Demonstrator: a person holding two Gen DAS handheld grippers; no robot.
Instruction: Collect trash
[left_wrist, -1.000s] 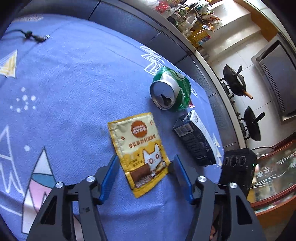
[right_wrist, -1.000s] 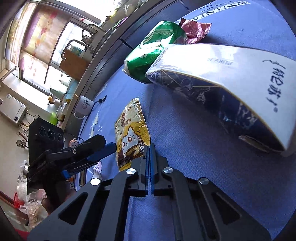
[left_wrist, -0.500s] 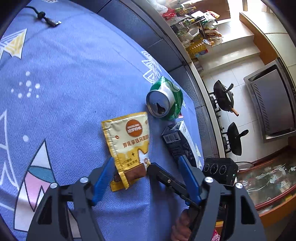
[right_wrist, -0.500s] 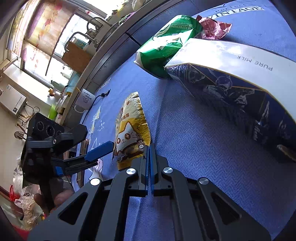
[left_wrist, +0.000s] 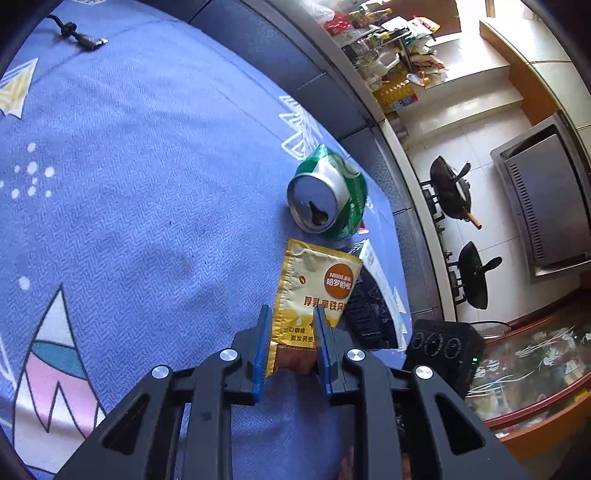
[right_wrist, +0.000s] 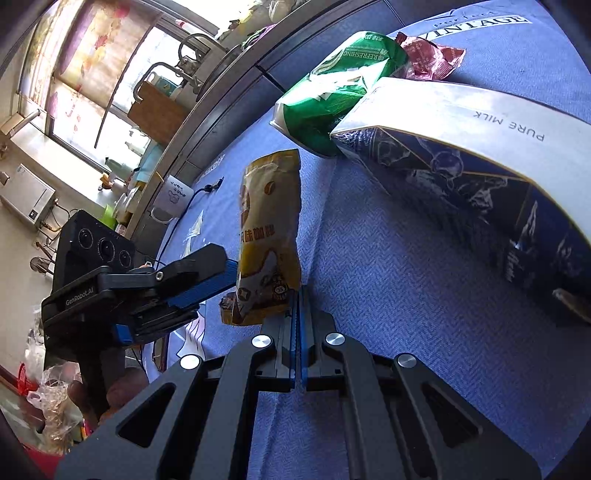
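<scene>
Left gripper (left_wrist: 290, 330) closing on yellow coffee sachet (left_wrist: 314, 291), sachet's lower end between the blue pads.
Sachet stands up off the blue cloth (left_wrist: 147, 206) (pad contact looks made). Right gripper (right_wrist: 298, 306) fully closed, empty, just beside sachet. Ahead of the left jaws: crushed green can (left_wrist: 330, 199); milk carton (left_wrist: 369, 295) ahead-right.

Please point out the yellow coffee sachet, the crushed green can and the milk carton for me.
yellow coffee sachet (left_wrist: 325, 280): left wrist view, on its orange round logo.
crushed green can (left_wrist: 317, 203): left wrist view, on its silver top.
milk carton (right_wrist: 461, 122): right wrist view, on its white side.
</scene>
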